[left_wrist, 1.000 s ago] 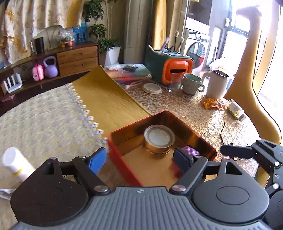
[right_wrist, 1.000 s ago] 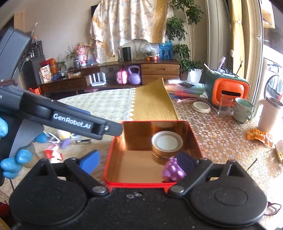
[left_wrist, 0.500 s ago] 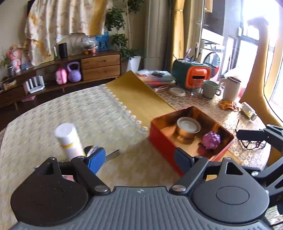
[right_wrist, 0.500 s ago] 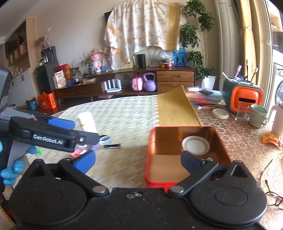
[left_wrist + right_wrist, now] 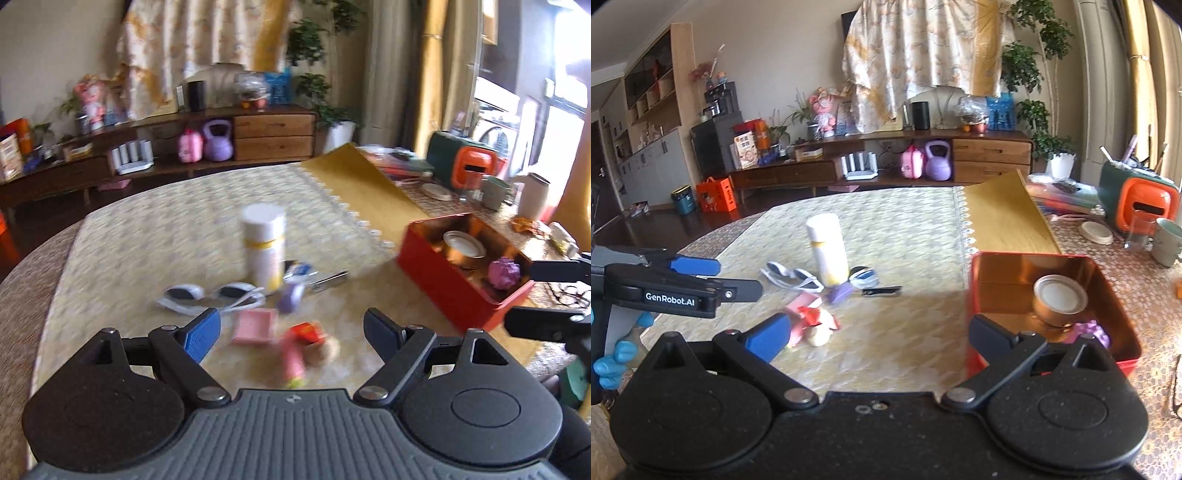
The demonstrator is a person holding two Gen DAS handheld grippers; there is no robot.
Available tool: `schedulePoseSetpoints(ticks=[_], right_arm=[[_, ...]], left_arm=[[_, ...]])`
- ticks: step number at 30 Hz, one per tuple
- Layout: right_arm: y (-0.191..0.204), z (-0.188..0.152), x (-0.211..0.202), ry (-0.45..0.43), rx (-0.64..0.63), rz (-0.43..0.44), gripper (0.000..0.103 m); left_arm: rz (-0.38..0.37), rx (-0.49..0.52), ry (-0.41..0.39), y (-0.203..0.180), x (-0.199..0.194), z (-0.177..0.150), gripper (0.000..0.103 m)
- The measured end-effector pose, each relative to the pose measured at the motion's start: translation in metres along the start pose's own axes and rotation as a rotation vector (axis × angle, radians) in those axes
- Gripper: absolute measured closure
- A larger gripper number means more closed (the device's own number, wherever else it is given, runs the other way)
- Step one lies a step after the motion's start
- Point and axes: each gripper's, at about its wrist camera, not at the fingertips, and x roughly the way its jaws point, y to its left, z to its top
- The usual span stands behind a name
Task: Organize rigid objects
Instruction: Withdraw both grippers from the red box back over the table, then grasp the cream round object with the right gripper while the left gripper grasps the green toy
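My left gripper (image 5: 291,328) stands wide and empty; nearest ahead lie a small doll (image 5: 295,356) and a pink tray (image 5: 255,325), then sunglasses (image 5: 207,295), a purple bit (image 5: 291,297) and the white bottle (image 5: 264,245). My right gripper (image 5: 879,334) has just been opening, nothing between its fingers. The red tin (image 5: 1123,343) beside it already holds a round can (image 5: 1060,299) and a purple toy (image 5: 1089,330). I judge I'm between drops, picking the next piece: probably lower the left over the doll, close, carry to the tin.
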Motion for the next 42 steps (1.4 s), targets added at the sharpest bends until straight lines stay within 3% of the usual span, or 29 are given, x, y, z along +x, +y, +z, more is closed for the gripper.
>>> schedulePoseSetpoints(ticks=[6,18,31,39,42], right_arm=[[0.017,-0.003,0.018,0.041,-0.006,0.025,0.0],[0.047,-0.006,0.059,0.101,-0.058,0.039,0.001],[0.063,-0.013,0.105,0.168,-0.116,0.026,0.017],[0.063,-0.015,0.126,0.203,-0.126,0.022,0.03],[0.063,-0.016,0.132,0.213,-0.122,0.02,0.037]], left_arm=[[0.081,-0.041,0.004,0.042,-0.003,-0.018,0.018],[0.167,-0.145,0.041,0.104,0.008,-0.05,0.018],[0.269,-0.202,0.063,0.142,0.03,-0.071,0.018],[0.283,-0.195,0.066,0.151,0.045,-0.073,0.018],[0.284,-0.188,0.064,0.152,0.05,-0.072,0.023]])
